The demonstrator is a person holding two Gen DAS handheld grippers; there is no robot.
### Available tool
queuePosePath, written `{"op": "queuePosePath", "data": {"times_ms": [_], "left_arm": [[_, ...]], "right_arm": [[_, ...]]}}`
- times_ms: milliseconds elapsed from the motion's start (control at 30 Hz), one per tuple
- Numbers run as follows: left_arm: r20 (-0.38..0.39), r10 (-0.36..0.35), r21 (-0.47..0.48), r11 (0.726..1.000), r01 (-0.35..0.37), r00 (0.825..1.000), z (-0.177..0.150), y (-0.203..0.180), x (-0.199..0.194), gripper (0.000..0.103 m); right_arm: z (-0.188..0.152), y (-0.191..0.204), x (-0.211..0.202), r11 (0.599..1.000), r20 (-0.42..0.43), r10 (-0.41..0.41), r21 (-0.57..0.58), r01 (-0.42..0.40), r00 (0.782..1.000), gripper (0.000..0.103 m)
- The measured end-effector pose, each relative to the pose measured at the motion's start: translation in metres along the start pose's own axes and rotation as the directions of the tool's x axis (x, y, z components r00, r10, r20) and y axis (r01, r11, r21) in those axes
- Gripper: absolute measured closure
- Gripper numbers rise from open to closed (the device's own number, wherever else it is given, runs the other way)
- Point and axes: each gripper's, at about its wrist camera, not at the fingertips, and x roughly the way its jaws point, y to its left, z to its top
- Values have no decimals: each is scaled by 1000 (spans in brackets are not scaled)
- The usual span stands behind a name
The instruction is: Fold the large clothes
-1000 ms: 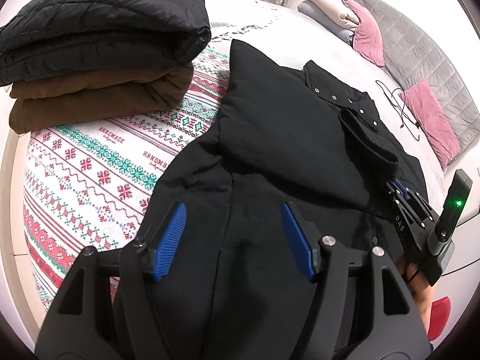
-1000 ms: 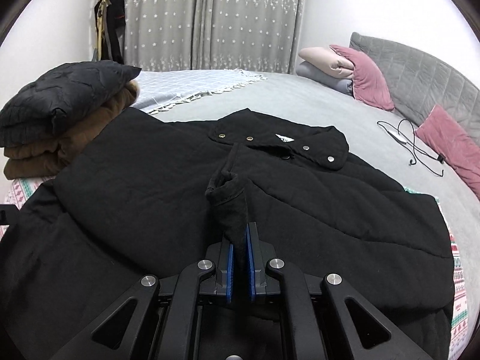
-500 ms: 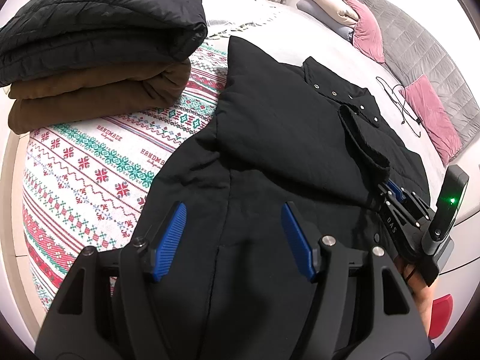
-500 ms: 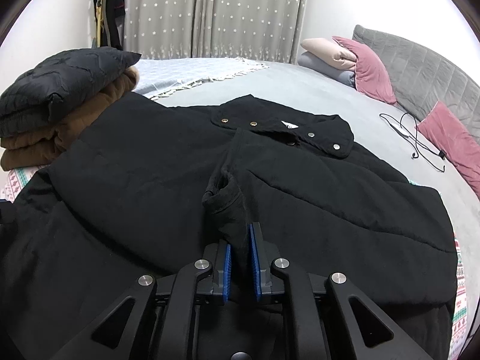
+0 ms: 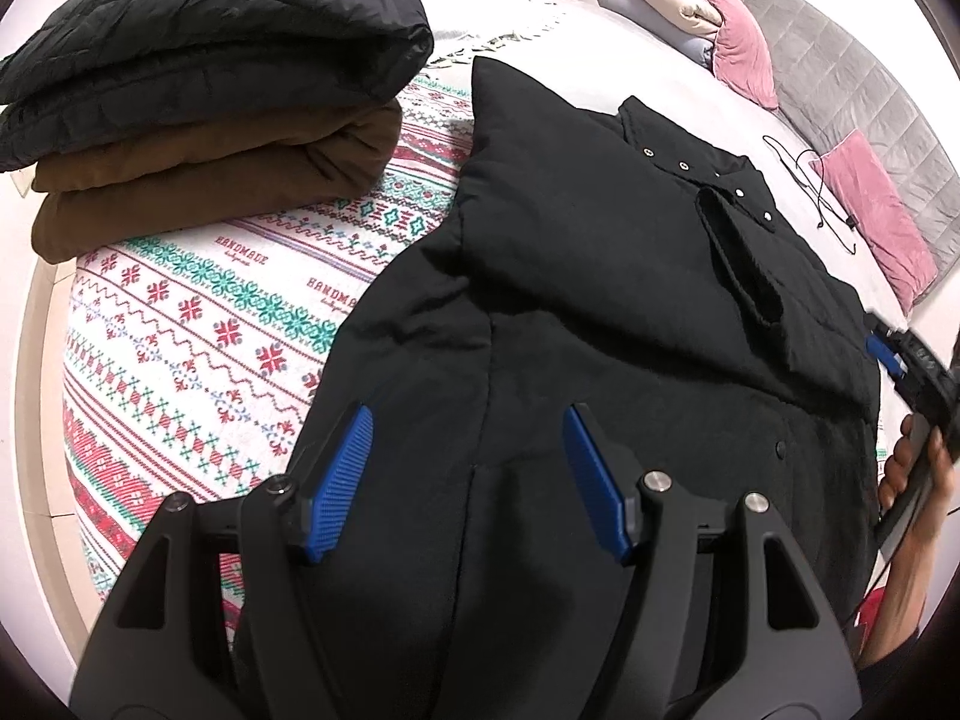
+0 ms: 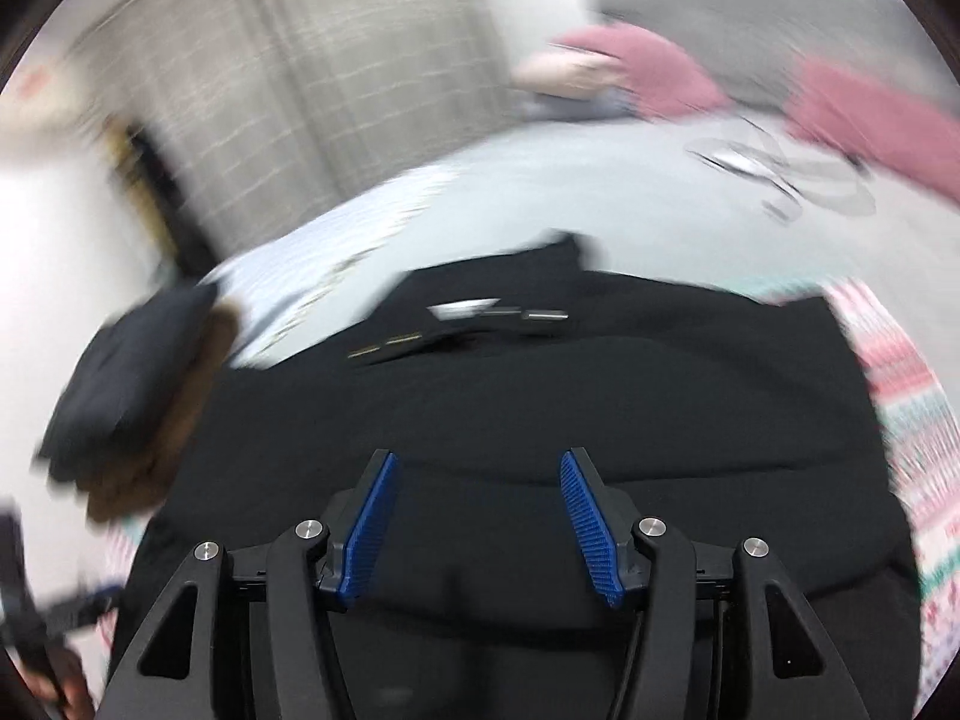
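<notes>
A large black padded jacket (image 5: pixel 600 276) lies spread on the bed, collar with metal snaps toward the pillows, one sleeve (image 5: pixel 744 264) folded across its front. My left gripper (image 5: pixel 468 468) hovers open over the jacket's lower part, nothing between its blue pads. My right gripper (image 6: pixel 477 510) has its jaws opening over the jacket (image 6: pixel 540 408), nothing between them; that view is blurred by motion. In the left wrist view the right gripper (image 5: pixel 900 360) sits at the jacket's right edge, held by a hand (image 5: pixel 912 468).
Two folded coats, a black quilted one (image 5: pixel 204 42) on a brown one (image 5: pixel 204 180), are stacked at the left on a patterned blanket (image 5: pixel 198 324). Pink cushions (image 5: pixel 876 210), a grey headboard and a black cable (image 5: pixel 822 198) lie at the far right.
The right gripper let go of the sleeve cuff, opened, and swung quickly away to the jacket's right edge while rolling. The sleeve now lies flat on the jacket. The left gripper stayed put.
</notes>
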Motion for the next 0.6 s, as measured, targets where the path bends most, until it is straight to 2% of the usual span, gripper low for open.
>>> {"op": "queuePosePath", "data": {"times_ms": [100,167,200,233,267,300,333,400,500,567,600], "left_arm": [[-5,7,3,1000,-7,1000,-2,-1,1,36],[-6,9,7,1000,-9,1000,-3,-1,1,36],[-6,10,10,1000,-10,1000,-4,-2,1,36],[-7,13,14,1000,-13,1000,-5,-3,1,36],[-7,17,19,1000,-17,1000,-5,-4,1,36],[-7,20,24,1000,-19,1000,-6,-5,2,36],[-7,24,30,999,-24,1000,-7,-5,2,36],[-6,30,35,999,-30,1000,-9,-6,1,36],[-3,33,33,999,-33,999,-13,-4,-2,36],[1,41,42,998,-41,999,-17,-6,-5,36],[5,49,53,997,-49,999,-20,-6,-7,36]], "right_arm": [[-4,-62,20,990,-84,-89,99,97,992,46],[-10,-91,29,985,-134,-81,141,100,988,51],[-12,-100,30,987,-134,-56,143,75,989,59],[-13,-105,30,988,-134,-44,141,63,990,63],[-14,-110,30,987,-137,-43,145,63,990,72],[-14,-115,30,985,-140,-38,161,60,989,76],[-14,-117,29,982,-139,-30,180,55,990,77],[-12,-110,22,982,-150,-68,165,92,986,76],[-6,-96,0,985,-82,-137,97,145,987,71],[-13,-105,12,976,-134,-190,80,202,973,71],[-22,-114,21,977,-160,-177,90,193,971,73]]}}
